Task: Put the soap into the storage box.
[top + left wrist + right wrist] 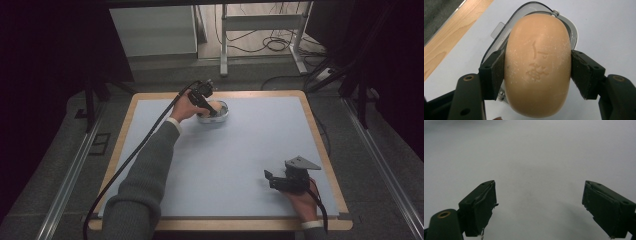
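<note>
From the high view we are counting two grippers: our left gripper [214, 111] is reaching over one soap dish [223, 114] near the table [250, 150] far edge, while our right gripper [270, 178] is resting near the front right corner.

In the left gripper view, we are clamping one peach soap bar [537, 65] between both pads, directly above the dish [504, 32].

In the right gripper view, our jaws are standing wide apart over bare table surface [536, 157], gripping nothing.

Pale blue table top [250, 150] (wood-edged), grey floor [380, 165], white desk frame [260, 30] behind

text: none legible | soap bar [537, 65]: faint stamped mark, unreadable | labels: none
</note>
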Motion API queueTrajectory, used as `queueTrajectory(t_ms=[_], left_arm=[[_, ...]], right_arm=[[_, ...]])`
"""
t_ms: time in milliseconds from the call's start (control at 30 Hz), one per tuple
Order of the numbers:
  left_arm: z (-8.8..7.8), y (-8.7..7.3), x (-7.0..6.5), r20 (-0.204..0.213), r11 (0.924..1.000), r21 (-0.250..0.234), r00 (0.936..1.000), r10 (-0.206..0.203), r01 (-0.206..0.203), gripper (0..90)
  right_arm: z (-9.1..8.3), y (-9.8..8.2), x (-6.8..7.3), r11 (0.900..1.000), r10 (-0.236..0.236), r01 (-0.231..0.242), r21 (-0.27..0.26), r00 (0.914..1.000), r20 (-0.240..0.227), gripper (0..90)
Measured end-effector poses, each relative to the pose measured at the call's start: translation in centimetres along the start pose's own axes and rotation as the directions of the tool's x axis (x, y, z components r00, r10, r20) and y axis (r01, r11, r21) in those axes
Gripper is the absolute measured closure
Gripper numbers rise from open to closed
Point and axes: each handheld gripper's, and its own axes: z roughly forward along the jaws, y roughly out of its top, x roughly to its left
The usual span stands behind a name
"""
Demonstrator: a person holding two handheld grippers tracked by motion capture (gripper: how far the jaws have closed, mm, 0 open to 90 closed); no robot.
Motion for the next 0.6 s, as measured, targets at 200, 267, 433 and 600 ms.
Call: queueTrajectory(t_ms=[200, 267, 433, 600], left_arm=[[0.5, 0.3, 0.0, -0.006, 0.9999, 0.007, 0.9999, 0.011, -0.011, 32.6], [0.7, 0.3, 0.2, -0.007, 0.9997, 0.015, 0.9998, 0.020, -0.020, 32.6], [1.2, 0.4, 0.6, -0.014, 0.9993, 0.033, 0.9997, 0.019, -0.018, 32.6], [1.9, 0.4, 0.6, 0.000, 0.9987, 0.047, 0.9998, 0.018, -0.018, 32.2]], right_arm=[[0.0, 0.0, 0.0, 1.000, -0.005, 0.005, 0.000, 1.0000, 0.002, 12.2], [0.0, 0.0, 0.1, 1.000, -0.004, 0.004, -0.001, 1.0000, 0.002, 12.2], [0.0, 0.0, 0.1, 1.000, -0.005, 0.005, -0.001, 1.0000, 0.003, 12.2], [0.0, 0.0, 0.0, 1.000, -0.001, 0.001, -0.001, 1.0000, 0.004, 12.2]])
